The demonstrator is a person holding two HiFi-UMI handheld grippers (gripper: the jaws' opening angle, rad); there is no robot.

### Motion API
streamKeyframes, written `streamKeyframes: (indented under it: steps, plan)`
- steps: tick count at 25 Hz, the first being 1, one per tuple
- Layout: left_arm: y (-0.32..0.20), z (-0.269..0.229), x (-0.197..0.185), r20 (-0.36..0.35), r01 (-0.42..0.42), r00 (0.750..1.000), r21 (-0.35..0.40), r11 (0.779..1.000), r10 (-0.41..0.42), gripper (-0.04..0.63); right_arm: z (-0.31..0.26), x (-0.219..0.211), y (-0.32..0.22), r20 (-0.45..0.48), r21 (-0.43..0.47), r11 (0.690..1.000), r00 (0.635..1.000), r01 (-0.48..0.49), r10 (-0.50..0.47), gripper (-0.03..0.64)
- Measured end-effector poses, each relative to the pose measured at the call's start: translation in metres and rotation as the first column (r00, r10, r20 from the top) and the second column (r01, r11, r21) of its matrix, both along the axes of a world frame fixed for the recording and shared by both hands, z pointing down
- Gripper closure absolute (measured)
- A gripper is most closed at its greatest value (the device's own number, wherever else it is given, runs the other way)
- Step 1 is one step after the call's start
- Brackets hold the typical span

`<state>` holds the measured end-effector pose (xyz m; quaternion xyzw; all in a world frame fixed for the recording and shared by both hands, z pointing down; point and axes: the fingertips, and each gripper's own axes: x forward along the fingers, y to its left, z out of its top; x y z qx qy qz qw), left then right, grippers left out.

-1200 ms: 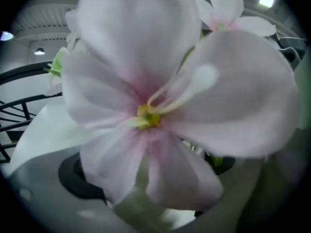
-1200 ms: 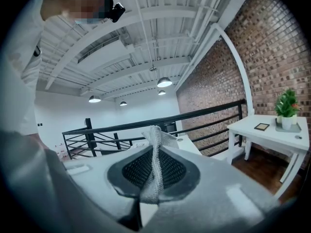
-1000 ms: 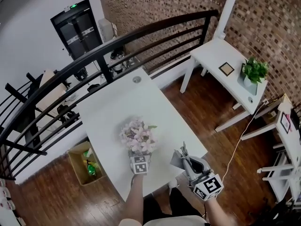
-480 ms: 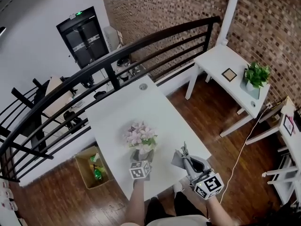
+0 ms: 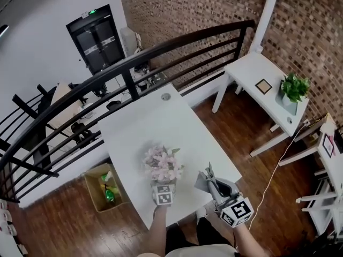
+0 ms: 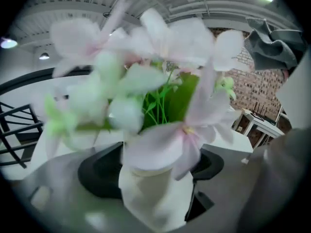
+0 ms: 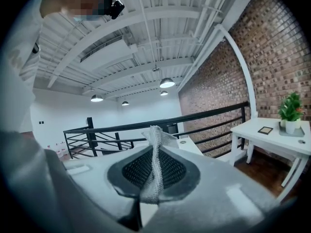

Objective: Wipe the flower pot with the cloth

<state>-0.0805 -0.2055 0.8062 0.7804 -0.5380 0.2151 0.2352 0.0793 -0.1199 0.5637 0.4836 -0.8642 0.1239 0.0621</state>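
A white flower pot with pale pink flowers stands near the front edge of the white table. My left gripper is shut on the flower pot, one dark pad on each side of it; its jaws have just been closing with the pot between them. The blooms hide most of the pot in the head view. To the right, my right gripper is shut on a grey cloth, held off the table's front right corner. A fold of the cloth is pinched between its pads and stands up above them.
A black metal railing runs behind the table. A white side table with a green plant and a small frame stands at the right. A cardboard box with bottles sits on the wooden floor at the left.
The left gripper has drawn in under the flowers and closed on the pot. The right gripper still holds the cloth in about the same place.
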Motion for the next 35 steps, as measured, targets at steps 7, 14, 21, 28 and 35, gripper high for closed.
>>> streamKeyframes:
  steps: [7, 14, 21, 28, 35]
  plan:
    - [-0.022, 0.006, 0.008, 0.100, 0.062, 0.992, 0.085, 0.994, -0.071, -0.035, 0.002, 0.003, 0.000, -0.021, -0.023, 1.000, 1.000, -0.010, 0.010, 0.604]
    - [-0.045, -0.002, 0.000, -0.004, 0.204, 0.979, 0.039, 0.978, -0.204, 0.066, 0.009, 0.024, 0.000, -0.036, -0.032, 0.998, 0.998, -0.058, 0.057, 0.604]
    - [-0.006, -0.054, 0.023, -0.393, 0.025, 0.917, -0.117, 0.993, -0.069, 0.066, -0.015, 0.024, -0.015, 0.008, 0.003, 0.999, 0.999, -0.045, 0.045, 0.604]
    - [0.054, -0.175, 0.042, -0.839, -0.260, 0.534, -0.042, 0.965, 0.107, 0.066, -0.041, -0.036, -0.019, 0.112, -0.066, 0.953, 0.951, 0.297, -0.289, 0.604]
    - [0.088, -0.242, 0.039, -0.843, -0.379, 0.474, 0.067, 0.923, 0.256, 0.066, -0.065, -0.098, 0.001, -0.162, -0.086, 0.795, 0.779, 0.600, -0.606, 0.604]
